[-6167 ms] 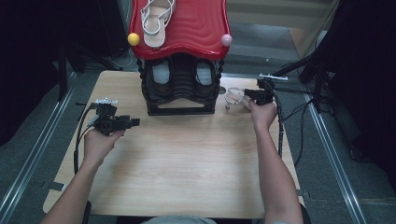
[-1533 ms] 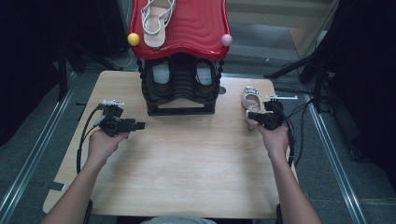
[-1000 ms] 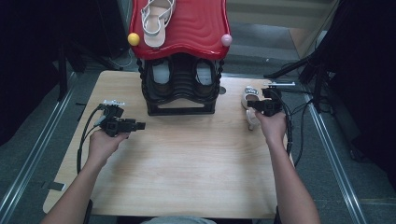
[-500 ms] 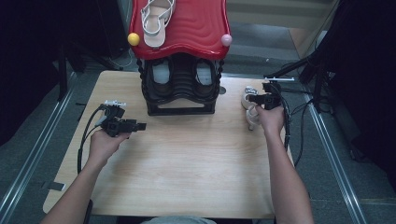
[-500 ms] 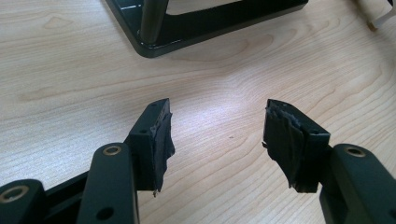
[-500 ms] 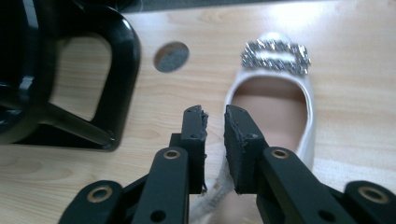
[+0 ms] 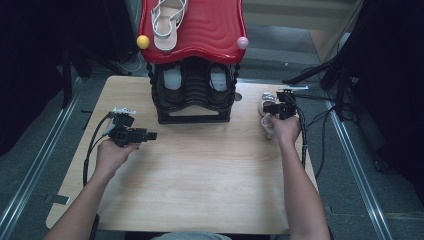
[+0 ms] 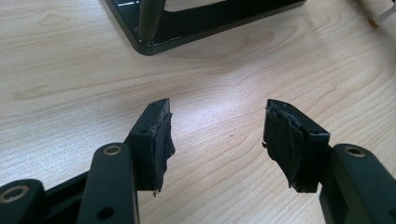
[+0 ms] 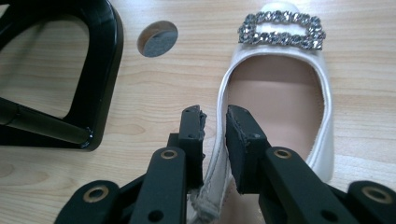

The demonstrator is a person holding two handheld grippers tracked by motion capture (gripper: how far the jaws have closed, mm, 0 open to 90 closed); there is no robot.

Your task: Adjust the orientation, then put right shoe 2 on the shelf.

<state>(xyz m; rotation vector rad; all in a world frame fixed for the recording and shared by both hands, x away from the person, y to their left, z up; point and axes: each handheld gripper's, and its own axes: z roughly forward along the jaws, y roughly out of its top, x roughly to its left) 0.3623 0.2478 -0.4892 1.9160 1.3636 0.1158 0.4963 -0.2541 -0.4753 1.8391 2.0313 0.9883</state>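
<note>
Wooden surface (image 7: 200, 190) carries a black shoe rack (image 7: 194, 95) with a red top shelf (image 7: 210, 30): one strappy sandal (image 7: 167, 20) lies on top, two shoes sit in the tier below. Right of the rack, a white flat shoe with a jewelled buckle (image 9: 280, 93) rests on the wood. Right gripper (image 9: 214, 126) straddles its side wall, jaws having just eased apart, pads narrowly spaced. Left gripper (image 8: 217, 135) stands wide open, empty.
</note>
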